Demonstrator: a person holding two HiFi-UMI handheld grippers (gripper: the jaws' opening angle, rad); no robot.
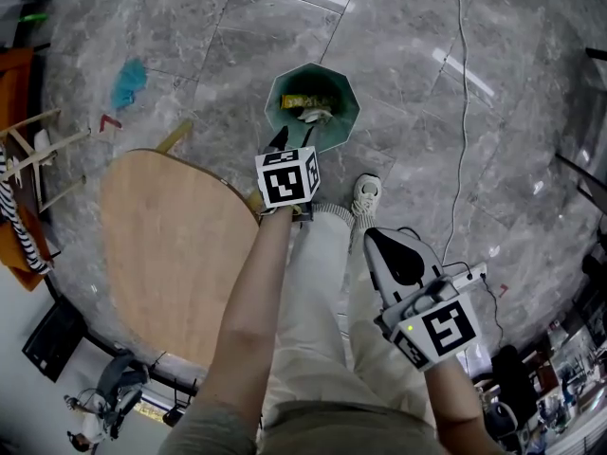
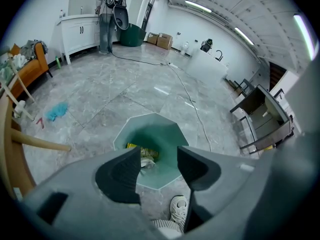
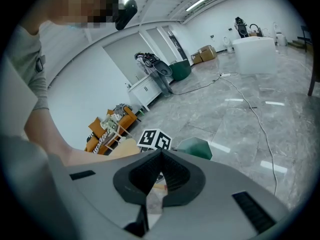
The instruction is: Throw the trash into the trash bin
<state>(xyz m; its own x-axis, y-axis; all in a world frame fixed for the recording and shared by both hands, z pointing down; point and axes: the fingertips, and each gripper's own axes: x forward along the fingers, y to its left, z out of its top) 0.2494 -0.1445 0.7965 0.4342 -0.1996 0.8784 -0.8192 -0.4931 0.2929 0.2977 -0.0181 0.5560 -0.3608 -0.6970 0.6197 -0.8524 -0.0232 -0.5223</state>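
Looking down in the head view, the left gripper (image 1: 292,142) hangs directly above the green trash bin (image 1: 285,88) on the grey stone floor, its marker cube facing up. Inside the bin lie a yellow packet (image 1: 305,100) and a crumpled white piece (image 1: 316,115). The right gripper (image 1: 377,238) sits lower in the picture, beside the person's leg and well apart from the bin. A round wooden table (image 1: 171,245) stands to the left, and a blue scrap (image 1: 128,81) lies on the floor beyond it.

The left gripper view shows that gripper's jaws spread wide with nothing between them. Through the gap the bin's mouth is visible straight below, with the yellow packet and the white piece at its bottom. A white shoe (image 2: 179,208) shows at the bin's near side.

In the right gripper view the jaws are pressed together at the tips and carry nothing. Past them are the left gripper's marker cube and the bin's rim.

By my reading, the drop step is finished for this piece: the trash is in the bin and the left gripper is released. The next move calls for lifting the left gripper clear of the bin. If more trash remains, possibly the blue scrap, it would then need fetching.
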